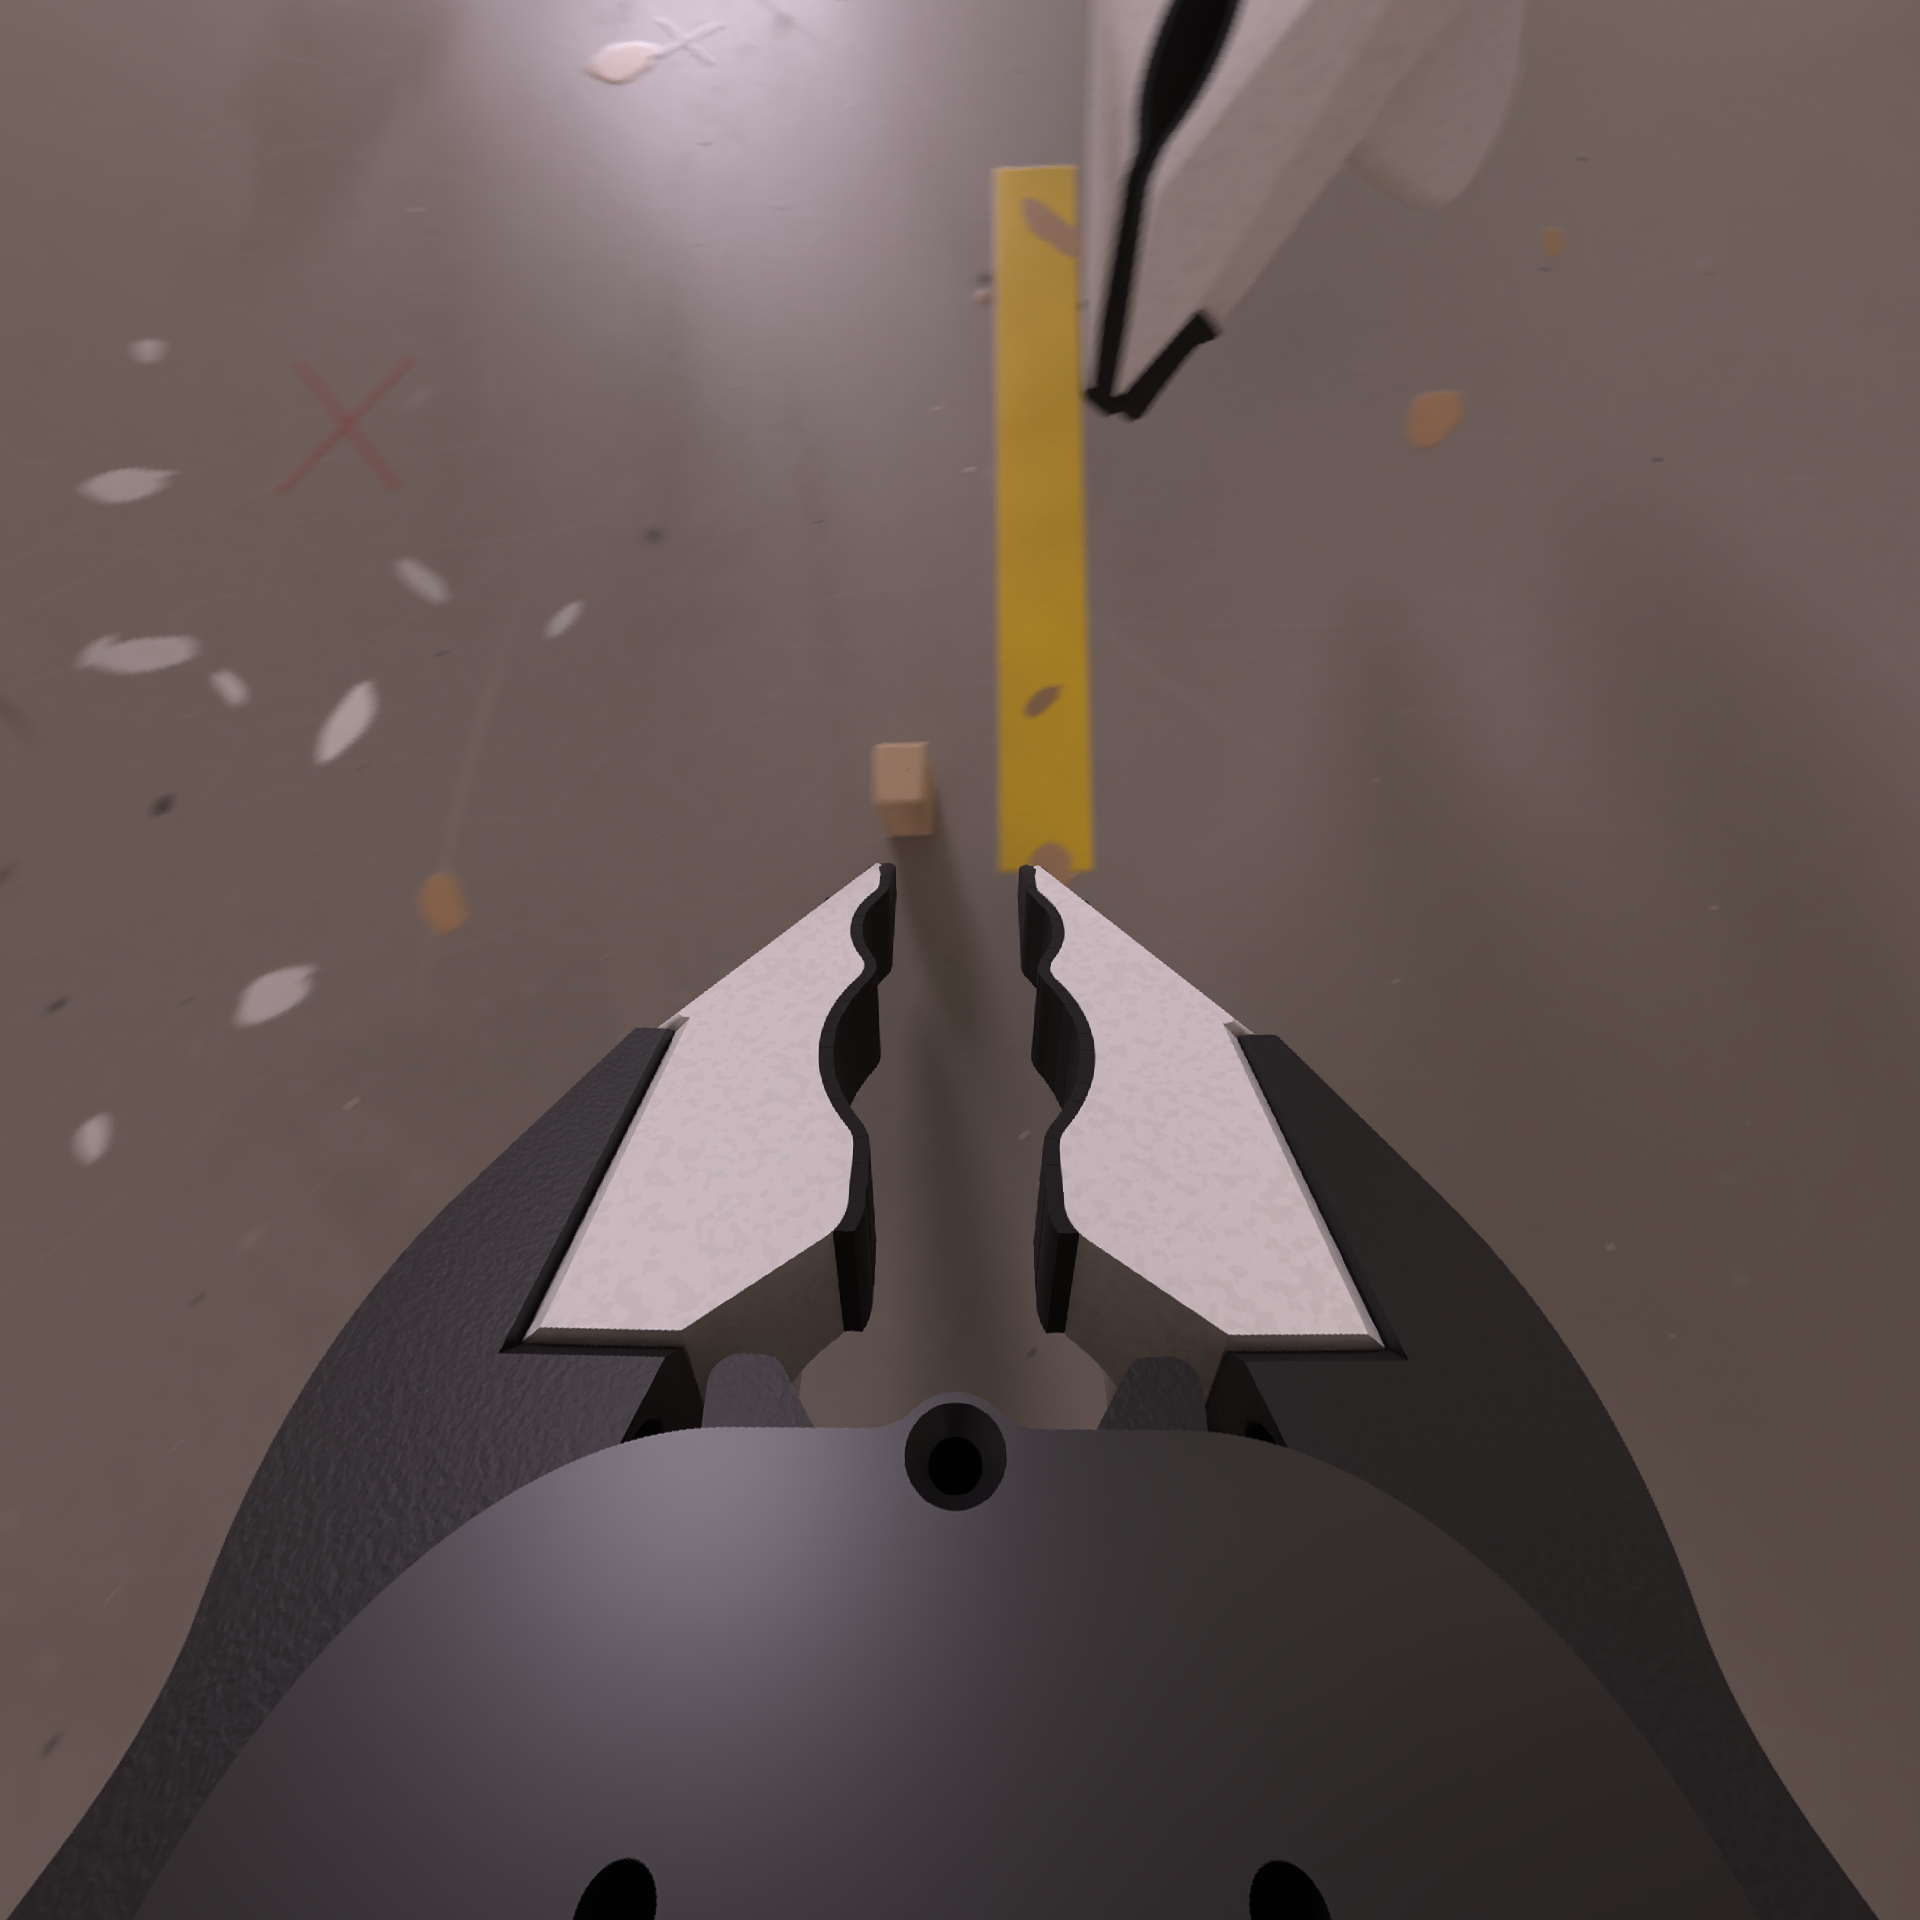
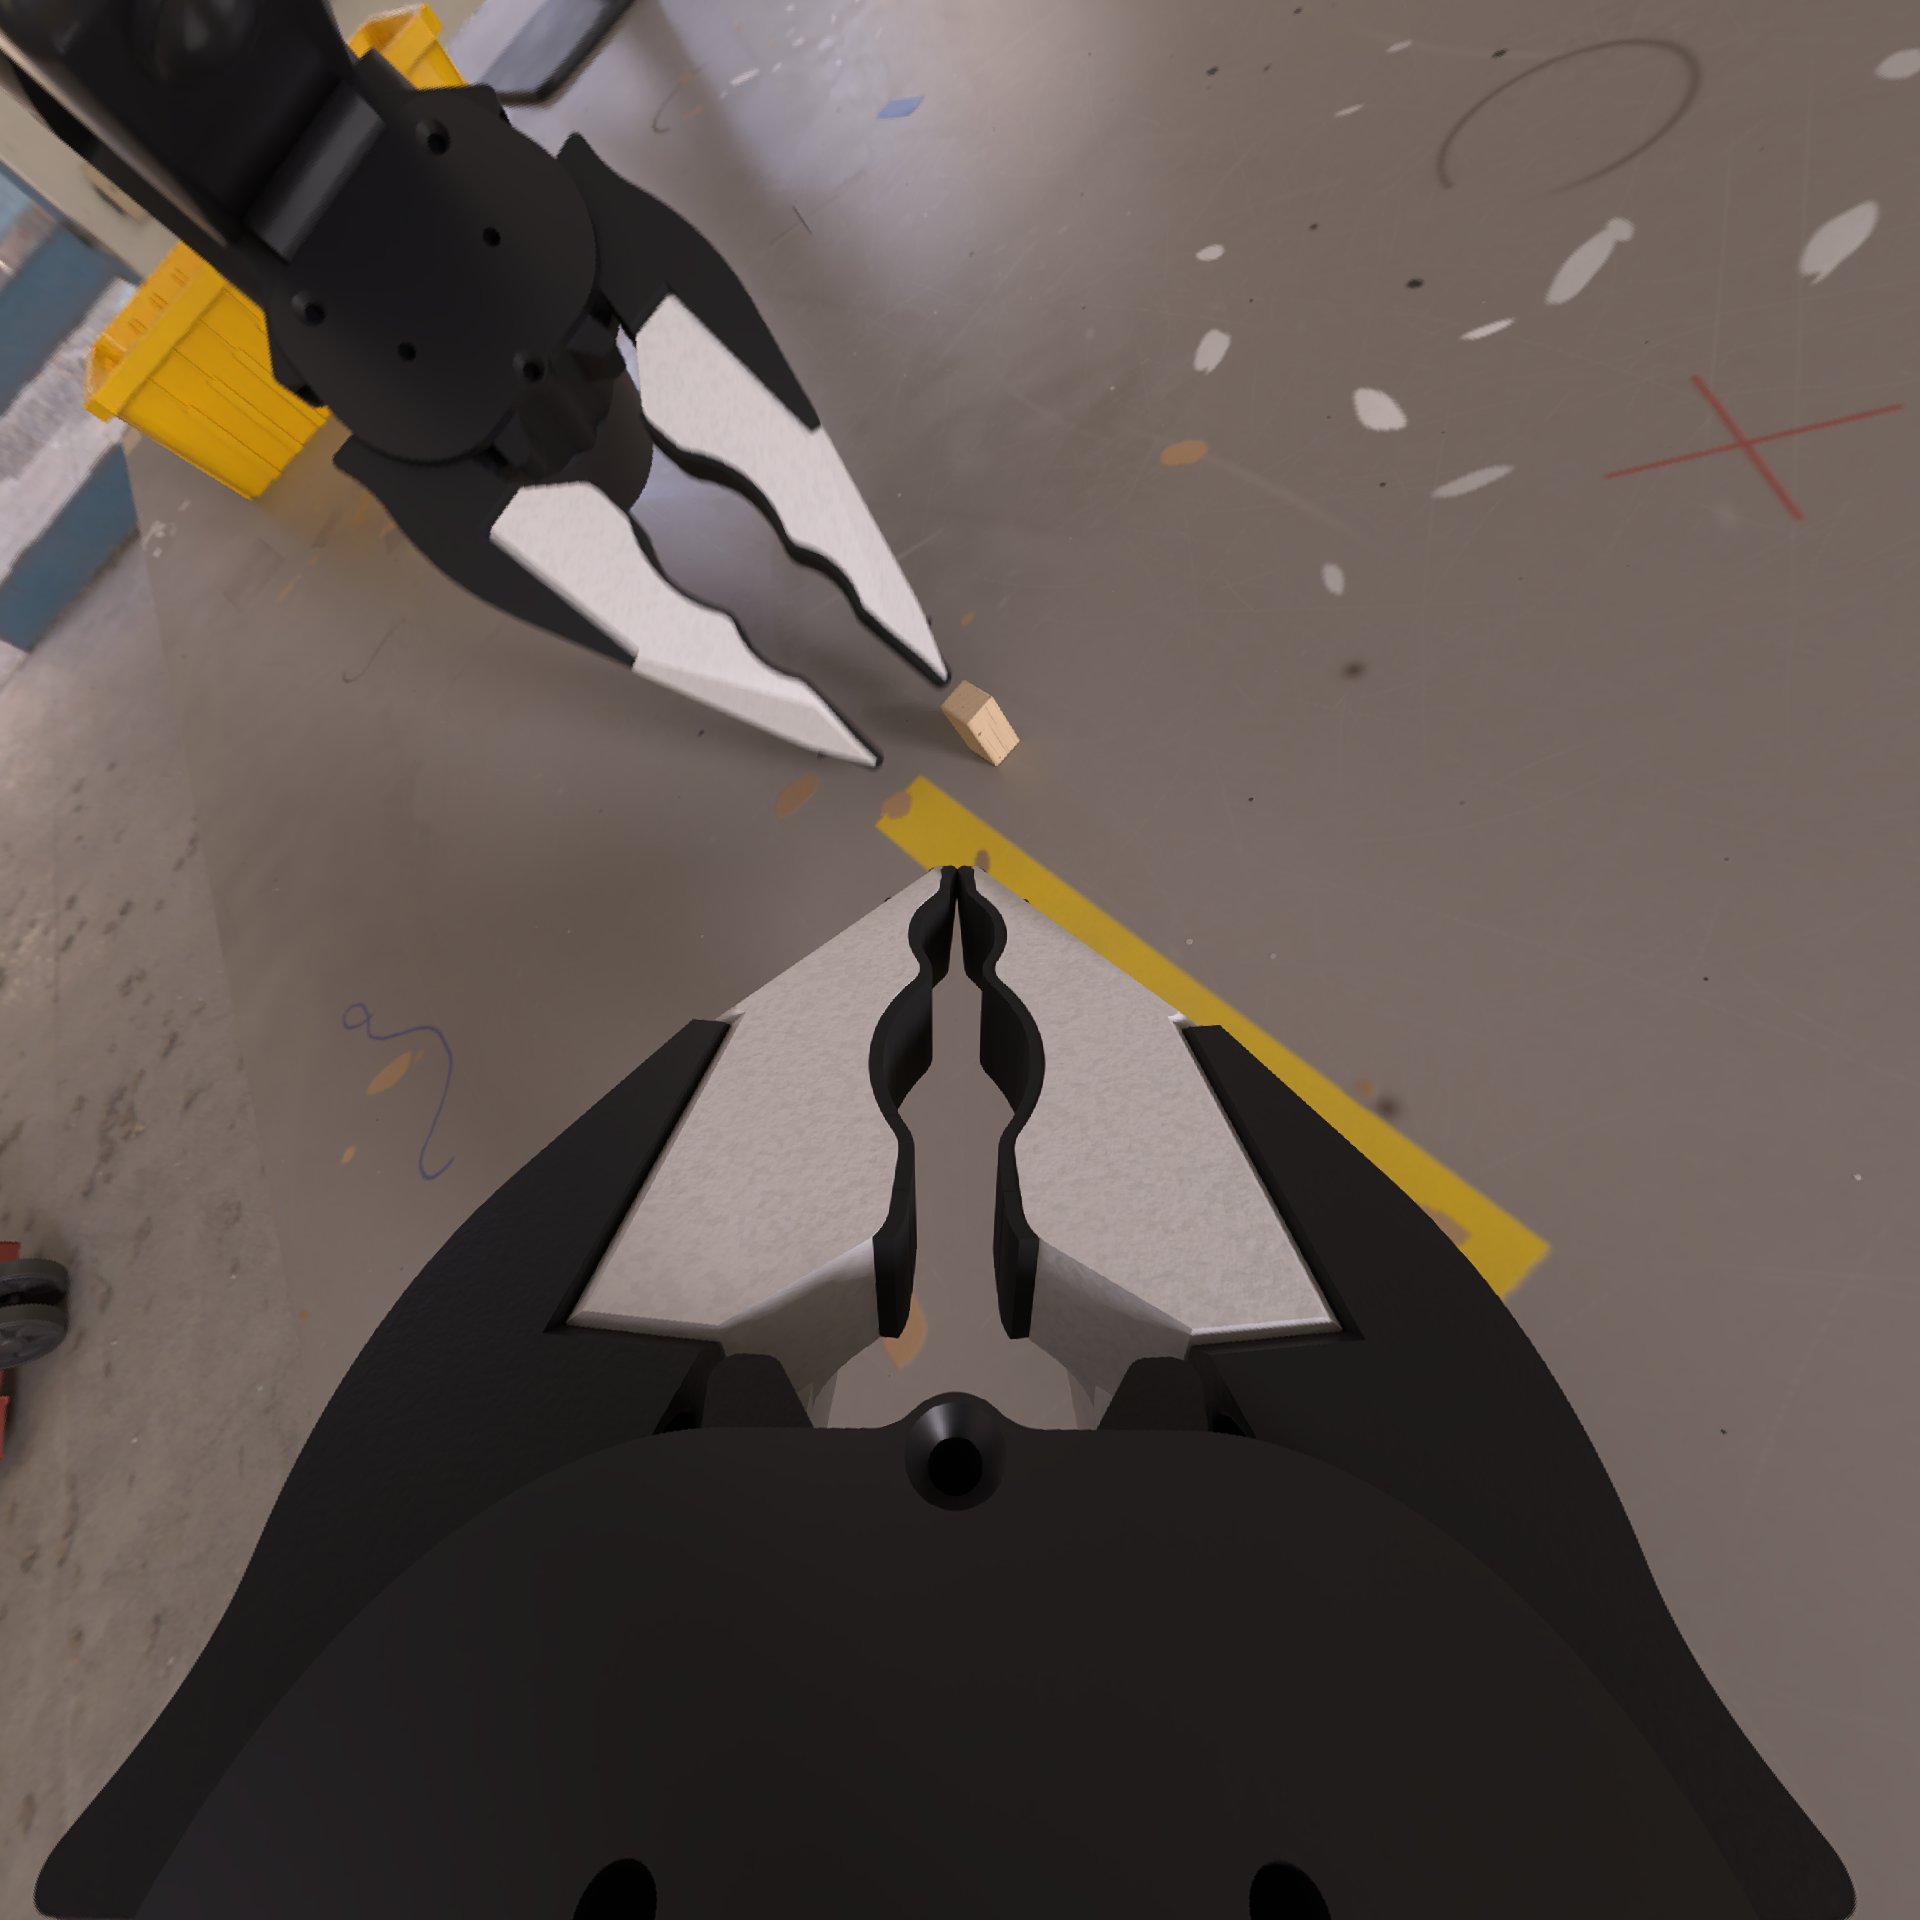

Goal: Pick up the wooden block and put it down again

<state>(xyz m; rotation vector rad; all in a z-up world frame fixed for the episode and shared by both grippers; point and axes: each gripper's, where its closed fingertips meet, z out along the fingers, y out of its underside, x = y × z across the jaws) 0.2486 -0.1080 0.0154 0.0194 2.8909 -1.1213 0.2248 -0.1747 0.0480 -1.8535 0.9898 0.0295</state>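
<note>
Right gripper (image 2: 958,871) is nearest, fingers pressed together at the tips with nothing between them, hanging over a strip of yellow tape (image 2: 1226,1023) on the grey desk (image 2: 1558,831). Just past the tape end sits the wooden block (image 2: 981,722), flat on the desk and free. The left gripper (image 1: 956,871) has its fingers parted and empty, tips right beside the block, maybe touching it, hard to say. Further back there's a yellow crate (image 2: 197,384).

**Scuffed grey floor, marked and spattered**

The grey floor (image 2: 1455,831) is flecked with white and orange paint. A yellow tape strip (image 1: 1042,520) crosses it, with a red cross (image 1: 346,426) off to one side. A yellow crate (image 2: 197,384) sits at the edge.
</note>
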